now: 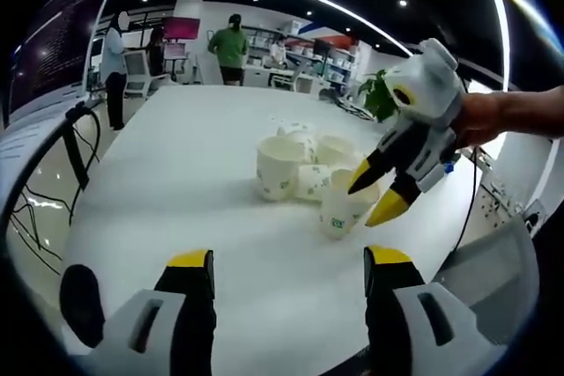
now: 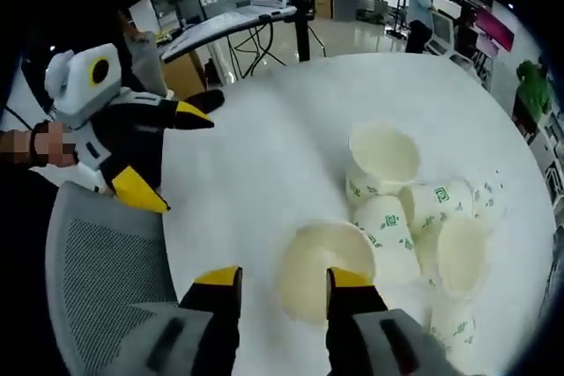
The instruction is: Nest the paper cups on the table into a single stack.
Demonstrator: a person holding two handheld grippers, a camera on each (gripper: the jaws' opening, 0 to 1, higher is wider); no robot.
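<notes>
Several white paper cups with green print lie clustered on the white table [image 1: 176, 173]. One stands upright [image 1: 280, 165] [image 2: 383, 156]; others lie on their sides [image 1: 313, 180] [image 2: 436, 204]. Nearest me, a separate upright cup [image 1: 342, 207] [image 2: 319, 275] sits at my right gripper [image 2: 284, 279] [image 1: 372, 198]. Its jaws are open, one tip over the cup's mouth and the other outside the wall, with a gap to the cup. My left gripper [image 1: 289, 261] [image 2: 181, 163] hangs open at the table's near edge, holding nothing.
A grey mesh chair [image 2: 106, 261] [image 1: 493, 279] stands at the table's near edge beneath the hands. A monitor [image 1: 62, 33] on a stand is to the left. People [image 1: 231, 41] stand among desks far behind. A plant [image 1: 379, 94] sits at the far right.
</notes>
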